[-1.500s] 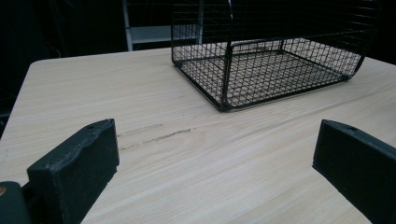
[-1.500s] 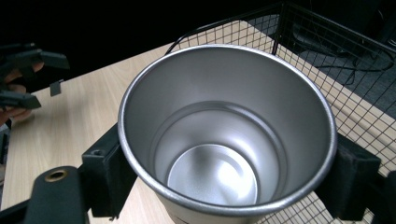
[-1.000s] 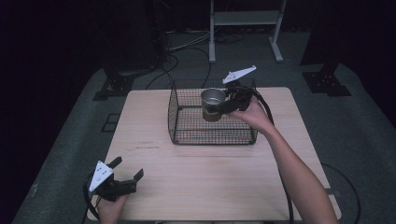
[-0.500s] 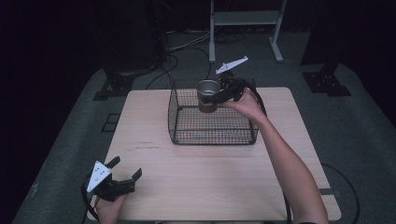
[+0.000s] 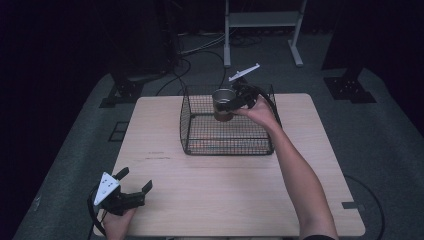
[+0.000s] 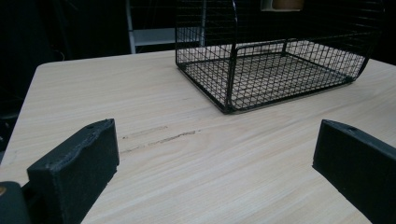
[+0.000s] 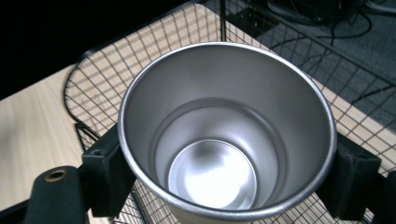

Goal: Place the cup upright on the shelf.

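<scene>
A steel cup (image 5: 223, 102) with a brown lower part hangs above the black wire basket (image 5: 227, 145), held upright near the basket's far side. My right gripper (image 5: 231, 102) is shut on the cup. Seen from the right gripper view, the cup (image 7: 224, 135) is empty and sits between the two black jaws, with basket mesh (image 7: 93, 74) beneath. My left gripper (image 5: 134, 189) rests at the table's near left corner, open, with nothing between its fingers (image 6: 74, 163). The basket (image 6: 271, 70) lies ahead of it in the left gripper view.
The light wooden table (image 5: 165, 200) has a faint dark scratch (image 6: 159, 136) left of the basket. A white metal stand (image 5: 260, 30) and cables lie on the dark floor beyond the far edge.
The right gripper has lifted the cup higher and carried it slightly left, toward the basket's far side. The left gripper has stayed in place.
</scene>
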Action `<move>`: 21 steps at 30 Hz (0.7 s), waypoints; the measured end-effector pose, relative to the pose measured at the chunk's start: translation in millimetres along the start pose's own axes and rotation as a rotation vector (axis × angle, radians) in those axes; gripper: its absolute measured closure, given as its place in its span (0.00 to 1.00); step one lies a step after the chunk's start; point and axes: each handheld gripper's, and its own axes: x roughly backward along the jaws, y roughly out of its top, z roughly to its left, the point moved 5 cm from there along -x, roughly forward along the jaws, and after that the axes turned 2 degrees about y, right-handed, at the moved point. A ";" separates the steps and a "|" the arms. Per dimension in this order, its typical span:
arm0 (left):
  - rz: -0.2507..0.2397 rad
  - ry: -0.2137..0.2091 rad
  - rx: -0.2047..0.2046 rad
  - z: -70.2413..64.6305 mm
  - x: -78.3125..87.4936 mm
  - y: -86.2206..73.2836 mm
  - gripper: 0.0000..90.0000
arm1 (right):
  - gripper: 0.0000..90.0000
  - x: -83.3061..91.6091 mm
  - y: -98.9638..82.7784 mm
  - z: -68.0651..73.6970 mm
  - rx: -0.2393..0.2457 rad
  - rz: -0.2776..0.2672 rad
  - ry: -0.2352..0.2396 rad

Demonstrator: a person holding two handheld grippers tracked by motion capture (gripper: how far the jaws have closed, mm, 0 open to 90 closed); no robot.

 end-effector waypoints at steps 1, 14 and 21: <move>-0.002 0.000 -0.001 -0.2 -0.4 0.0 0.00 | 0.20 -2.0 -1.6 -1.9 -0.006 0.005 -0.002; 0.002 -0.002 -0.002 0.3 -0.8 -0.7 0.00 | 0.20 -34.3 -16.7 -8.5 -0.047 0.074 -0.002; -0.006 0.004 0.005 1.3 0.8 0.1 0.00 | 0.20 -49.3 -26.3 -12.3 -0.060 0.102 -0.033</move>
